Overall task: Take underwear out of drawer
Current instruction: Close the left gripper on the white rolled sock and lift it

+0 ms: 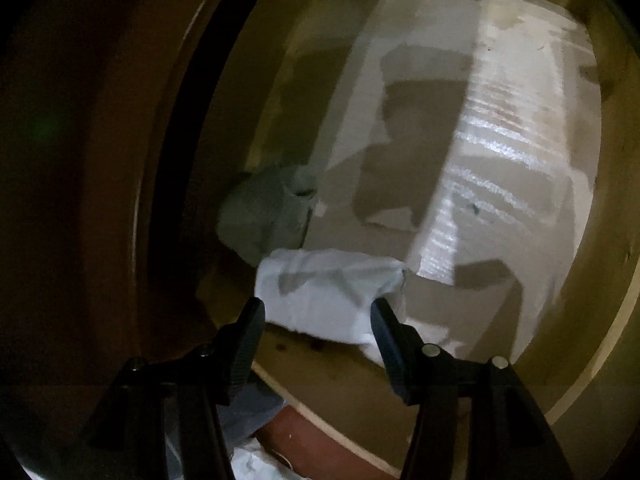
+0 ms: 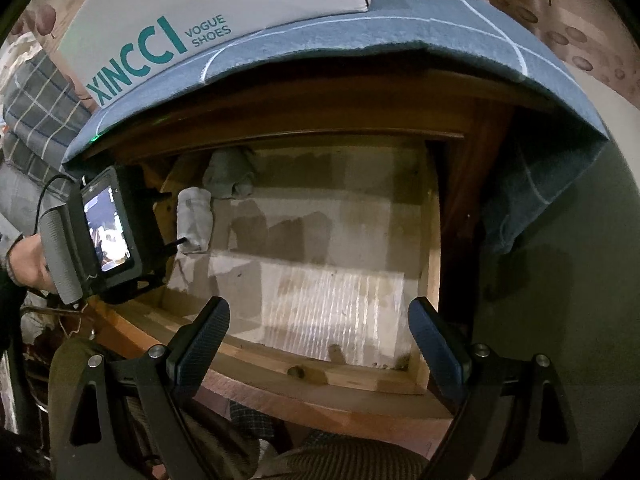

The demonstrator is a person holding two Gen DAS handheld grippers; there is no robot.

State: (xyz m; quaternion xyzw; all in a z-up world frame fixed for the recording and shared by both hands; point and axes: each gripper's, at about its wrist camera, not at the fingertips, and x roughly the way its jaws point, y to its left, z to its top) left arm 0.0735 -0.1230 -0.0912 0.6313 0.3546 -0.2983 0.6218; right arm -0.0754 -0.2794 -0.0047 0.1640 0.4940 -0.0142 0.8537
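The wooden drawer (image 2: 320, 376) is pulled out, and its floor is lined with pale paper. A white rolled underwear (image 1: 328, 284) lies along the drawer's left wall, also seen as the white roll (image 2: 194, 216) in the right wrist view. A grey rolled underwear (image 1: 268, 212) sits behind it in the back left corner (image 2: 230, 174). My left gripper (image 1: 318, 314) is open, its fingers either side of the white roll's near end; one finger (image 2: 176, 243) touches that end. My right gripper (image 2: 320, 320) hangs open and empty over the drawer's front edge.
A white shoe box (image 2: 200, 8) stands on a blue checked cloth (image 2: 400, 32) covering the cabinet top; the cloth droops over the right corner. A hand (image 2: 24, 260) holds the left gripper's handle. The person's legs are just below the drawer front.
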